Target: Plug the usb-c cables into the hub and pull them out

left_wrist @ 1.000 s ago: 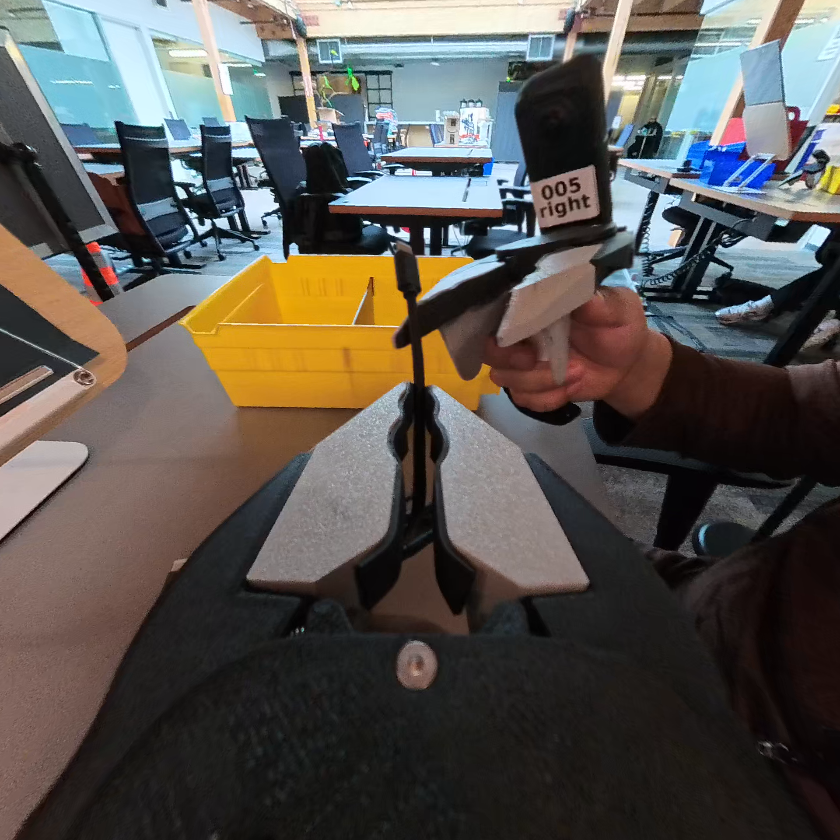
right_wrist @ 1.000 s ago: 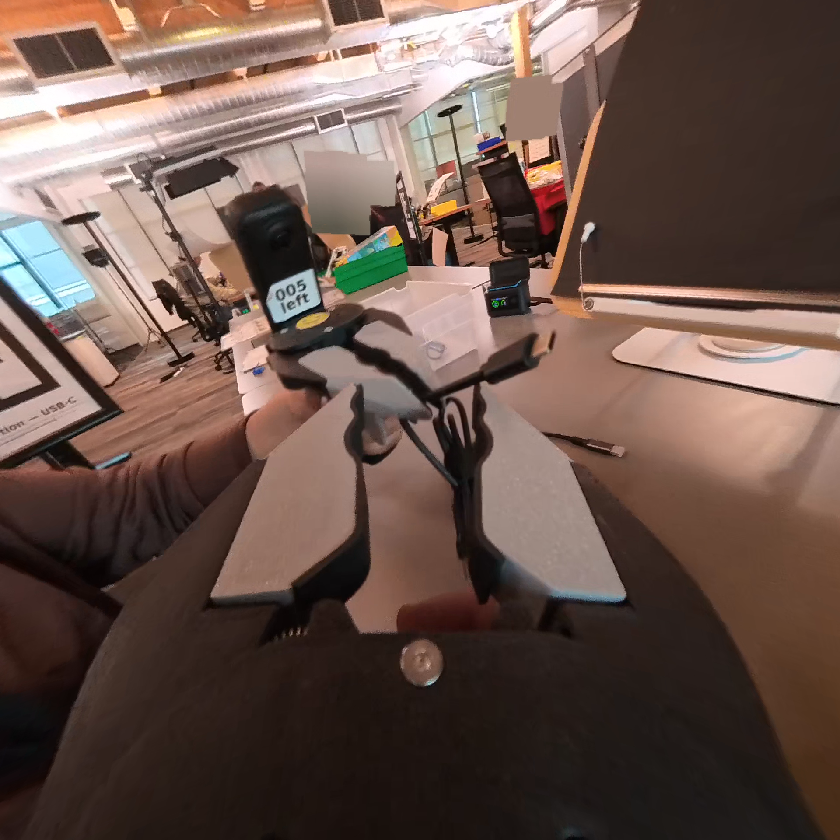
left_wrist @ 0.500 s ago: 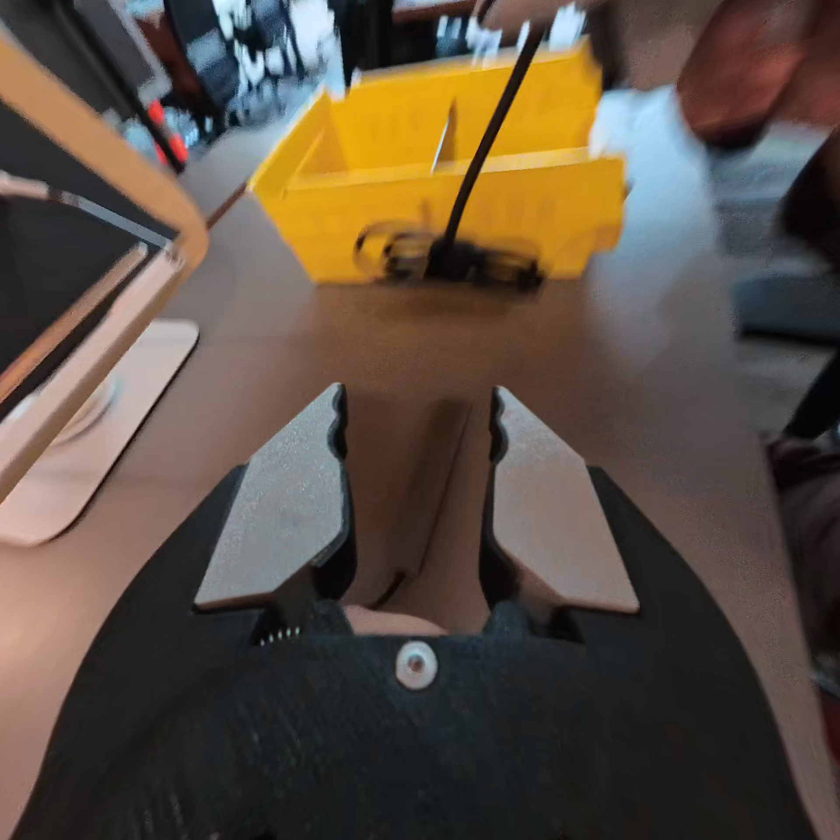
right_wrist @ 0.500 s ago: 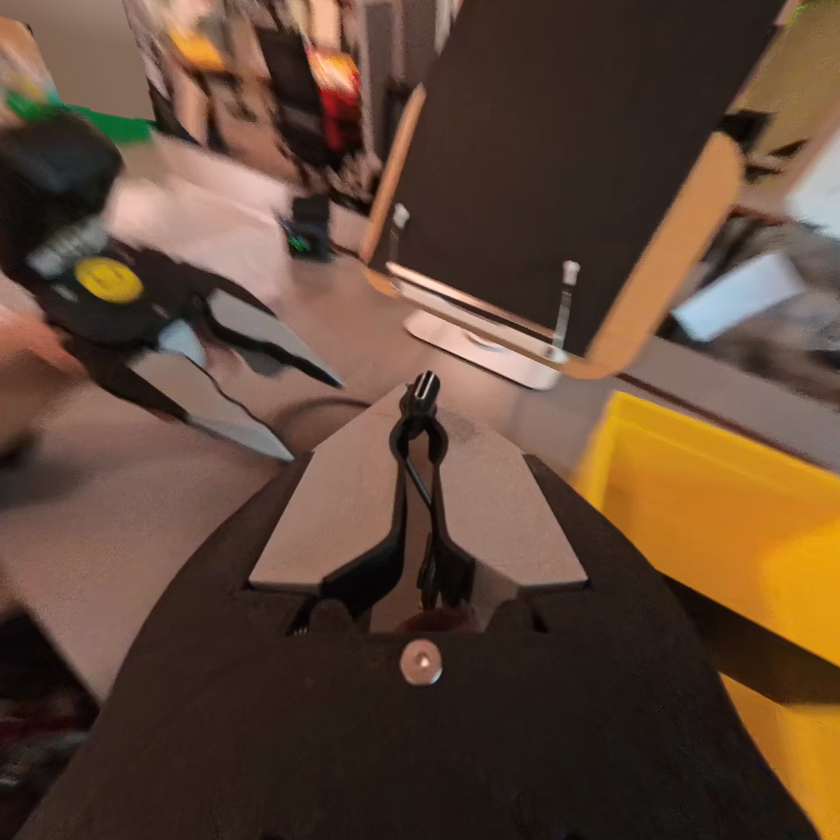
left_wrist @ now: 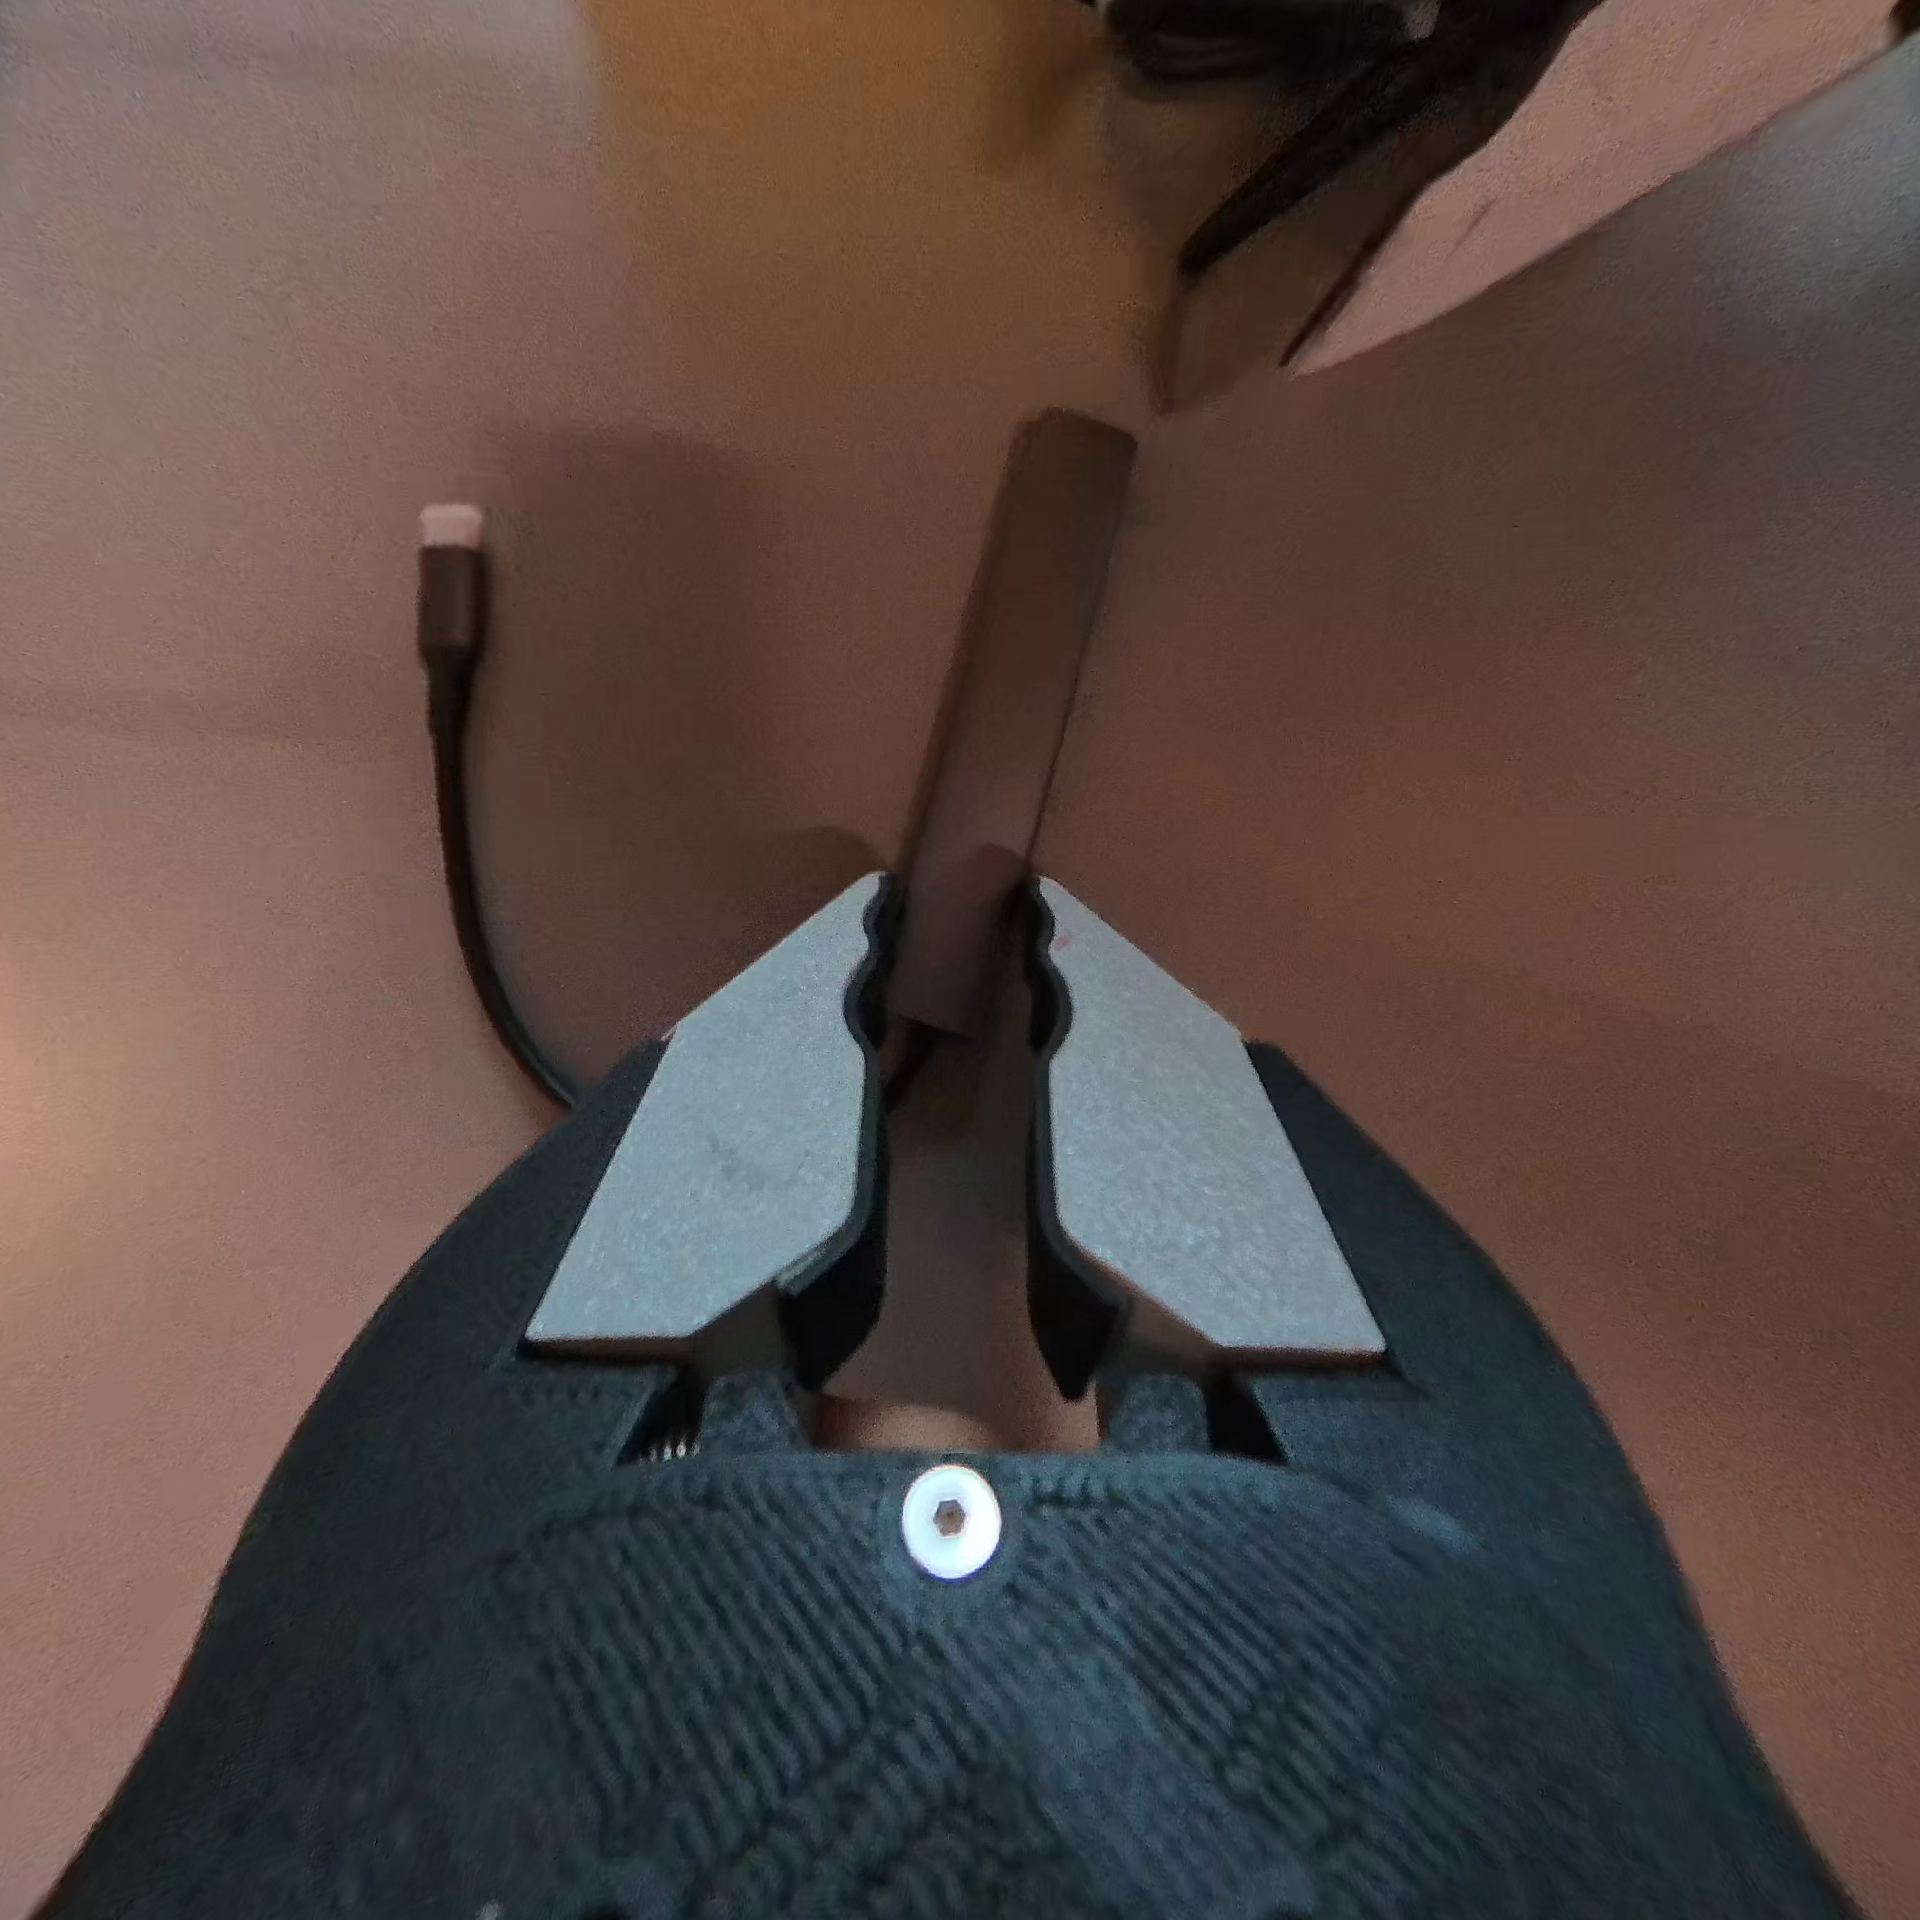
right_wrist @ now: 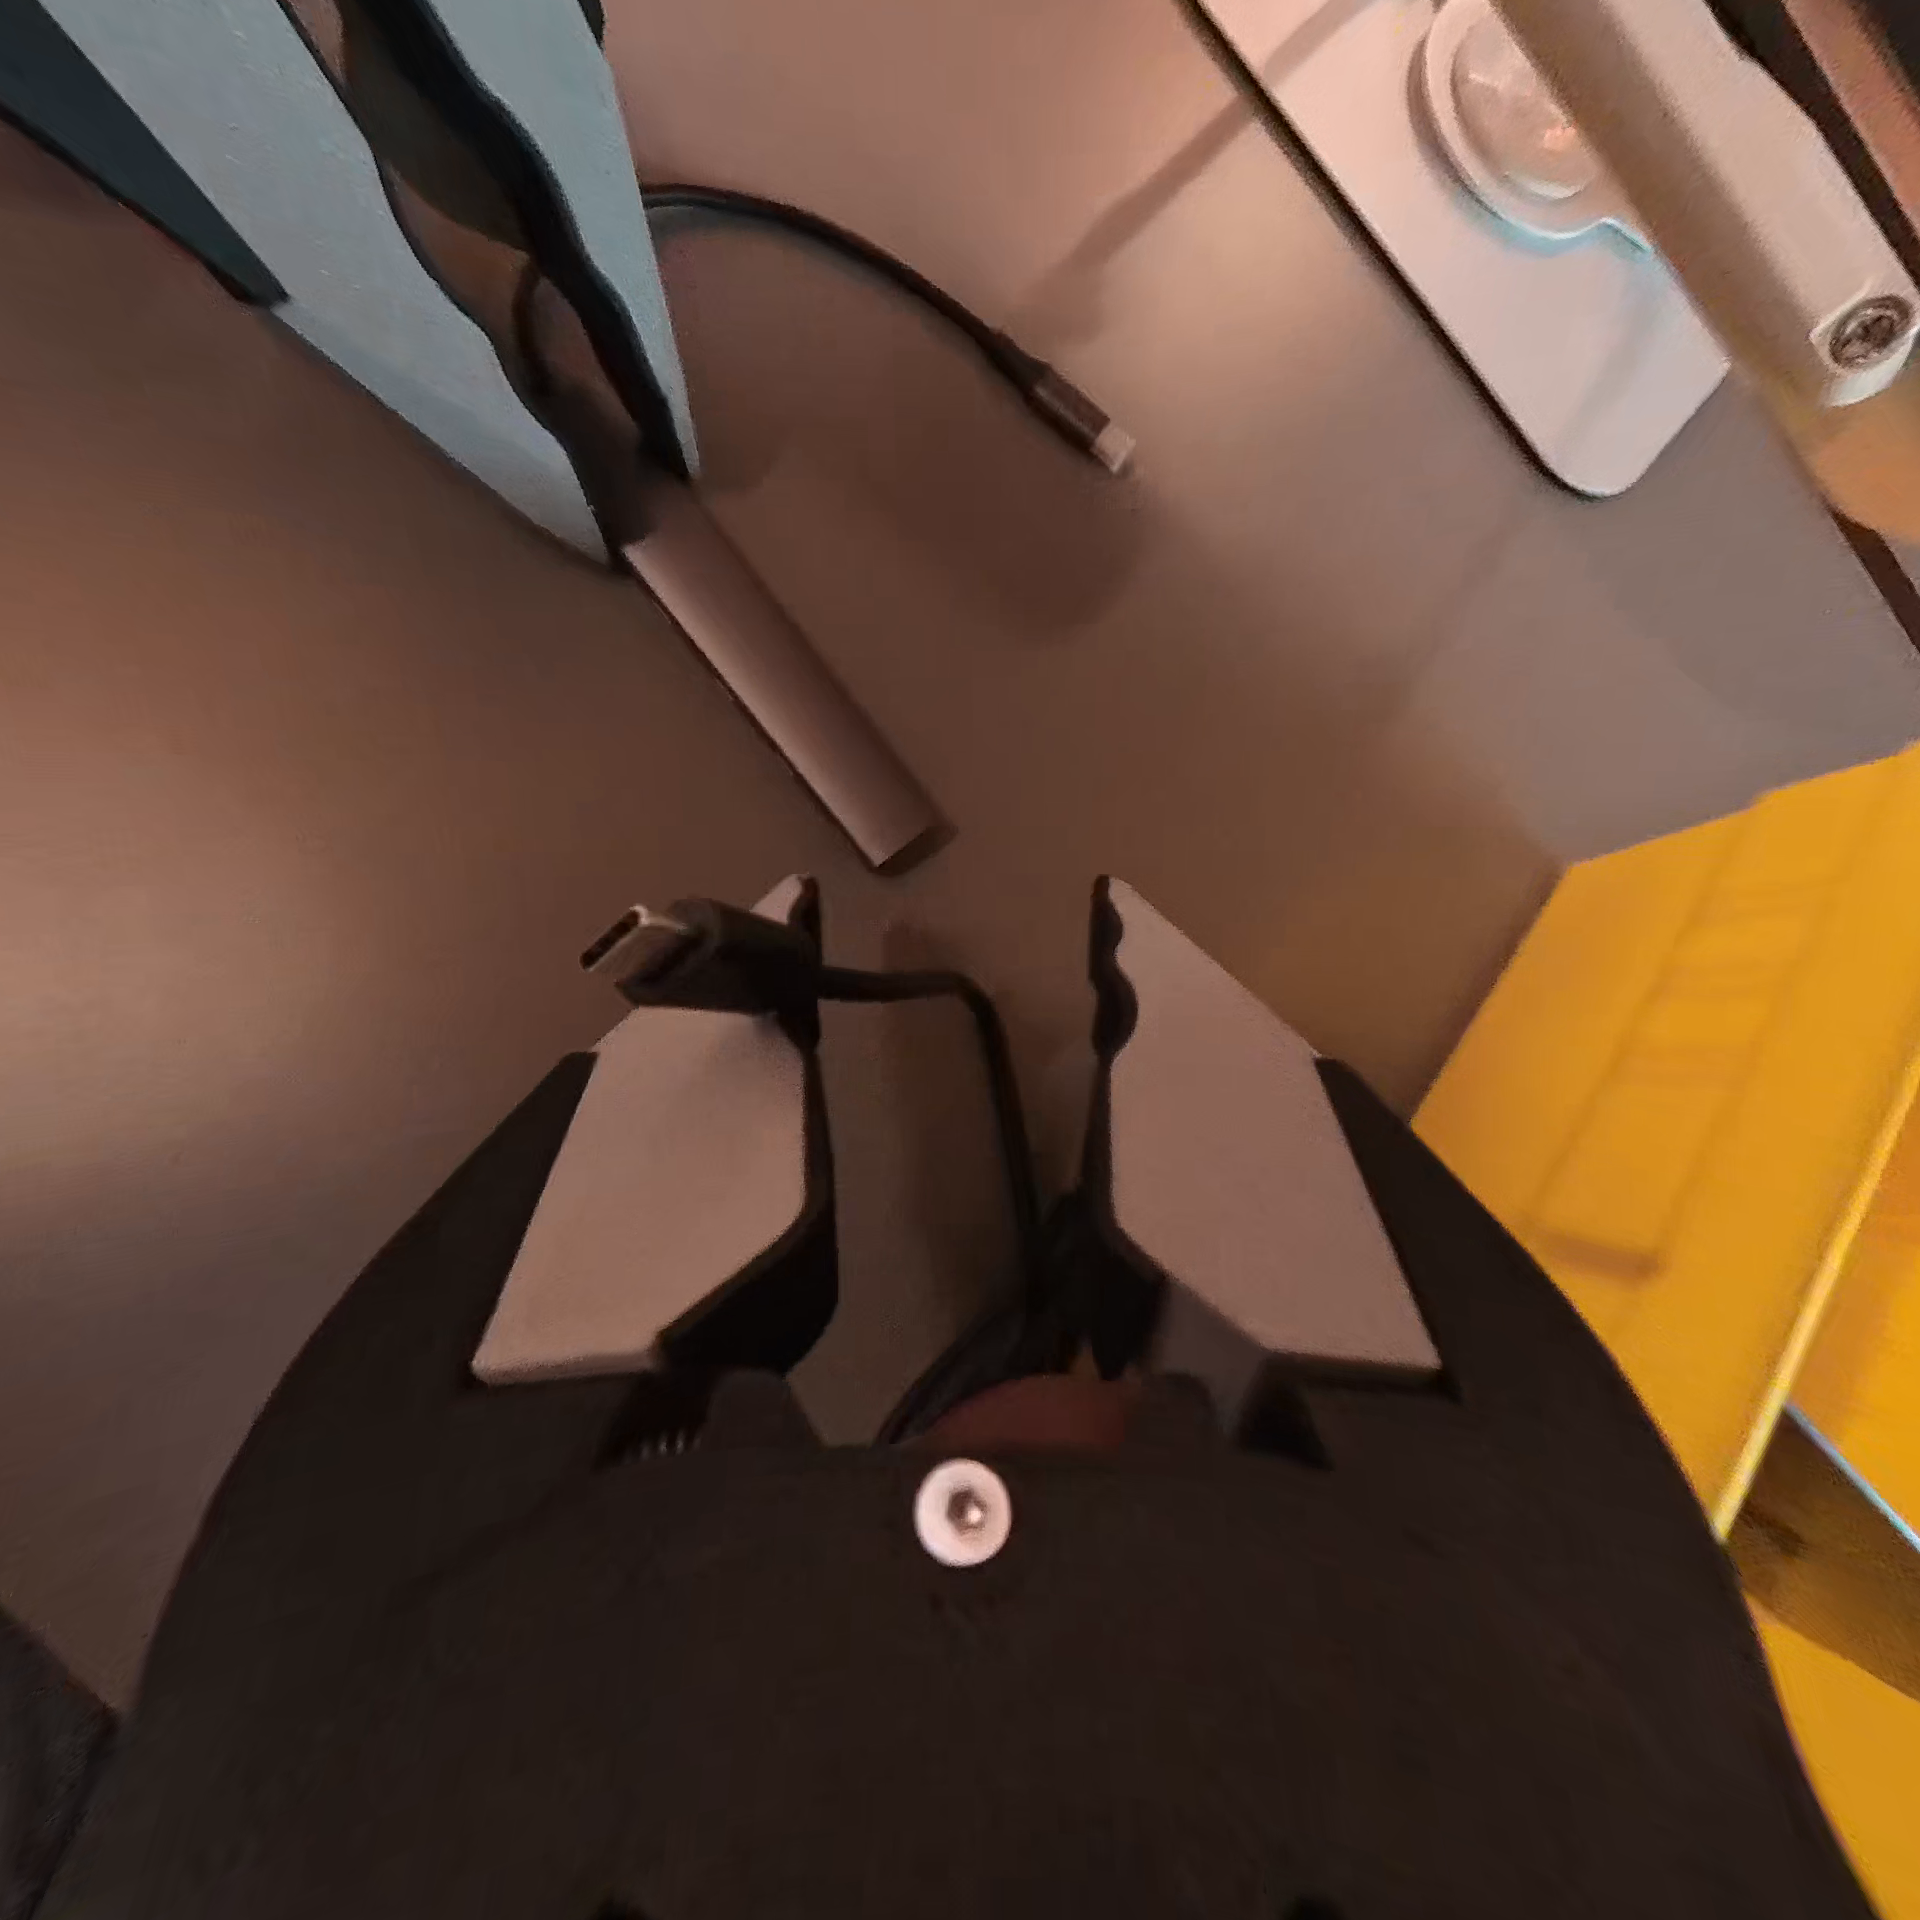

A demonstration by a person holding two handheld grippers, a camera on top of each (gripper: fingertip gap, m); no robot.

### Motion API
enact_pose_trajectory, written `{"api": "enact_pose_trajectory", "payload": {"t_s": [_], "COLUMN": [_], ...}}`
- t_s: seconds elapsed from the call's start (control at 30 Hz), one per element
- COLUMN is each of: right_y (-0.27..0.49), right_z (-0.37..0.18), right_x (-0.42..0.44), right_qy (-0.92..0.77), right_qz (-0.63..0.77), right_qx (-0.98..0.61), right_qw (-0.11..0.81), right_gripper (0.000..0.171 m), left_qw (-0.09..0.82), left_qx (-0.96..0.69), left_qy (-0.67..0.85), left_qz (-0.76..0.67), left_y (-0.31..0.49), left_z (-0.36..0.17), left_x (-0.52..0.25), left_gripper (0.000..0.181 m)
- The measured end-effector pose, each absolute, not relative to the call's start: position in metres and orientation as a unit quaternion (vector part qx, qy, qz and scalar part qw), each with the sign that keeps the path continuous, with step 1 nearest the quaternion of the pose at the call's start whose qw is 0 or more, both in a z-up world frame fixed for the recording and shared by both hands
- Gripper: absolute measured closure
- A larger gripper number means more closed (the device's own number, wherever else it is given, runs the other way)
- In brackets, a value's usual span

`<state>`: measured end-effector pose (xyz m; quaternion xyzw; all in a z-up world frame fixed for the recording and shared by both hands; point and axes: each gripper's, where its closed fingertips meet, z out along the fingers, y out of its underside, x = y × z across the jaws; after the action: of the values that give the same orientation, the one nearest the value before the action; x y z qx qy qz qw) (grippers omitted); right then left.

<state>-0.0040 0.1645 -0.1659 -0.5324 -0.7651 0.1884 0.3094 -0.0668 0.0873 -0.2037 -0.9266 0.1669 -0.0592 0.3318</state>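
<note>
Left wrist view: the left gripper [left_wrist: 954, 914] is pinching the near end of the slim grey hub [left_wrist: 1023, 665], which is lying on the brown desk [left_wrist: 1507, 831]; the hub's own lead [left_wrist: 449, 644] is lying loose on the left.

Right wrist view: the right gripper [right_wrist: 951, 904] is sitting half-spread, and the black USB-C cable [right_wrist: 691, 958] is draped over its left finger, not clamped, plug pointing left just near the hub's free end. I'd say it's the pre-insertion step; next it needs a regrip and turning the plug toward a port. A yellow bin [right_wrist: 1683, 1091] is on the right and a monitor stand [right_wrist: 1558, 312] is at the far right.

This looks like an office or lab workbench: a smooth brown desk top [right_wrist: 1351, 582] carries the flat silver foot of a monitor stand [right_wrist: 1538, 312], a yellow plastic parts bin [right_wrist: 1683, 1091] at one side, and a loose cable [left_wrist: 452, 790] lying on the surface.
</note>
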Motion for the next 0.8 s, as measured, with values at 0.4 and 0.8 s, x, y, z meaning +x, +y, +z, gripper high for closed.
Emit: {"api": "enact_pose_trajectory", "payload": {"t_s": [0.4, 0.8], "right_y": [0.122, 0.11], "right_z": [-0.117, -0.146], "right_x": [-0.034, -0.087], "right_qy": [-0.784, -0.818], "right_qz": [0.281, 0.144], "right_qx": [-0.426, -0.276], "right_qw": [0.354, 0.484], "right_gripper": [0.056, 0.16], "left_qw": [0.439, 0.494], "left_qx": [-0.884, -0.854], "left_qy": [0.136, 0.113], "left_qz": [-0.086, -0.12], "left_y": [0.072, 0.065], "left_z": [-0.141, -0.115], "left_x": [-0.082, -0.084], "left_gripper": [0.161, 0.181]}}
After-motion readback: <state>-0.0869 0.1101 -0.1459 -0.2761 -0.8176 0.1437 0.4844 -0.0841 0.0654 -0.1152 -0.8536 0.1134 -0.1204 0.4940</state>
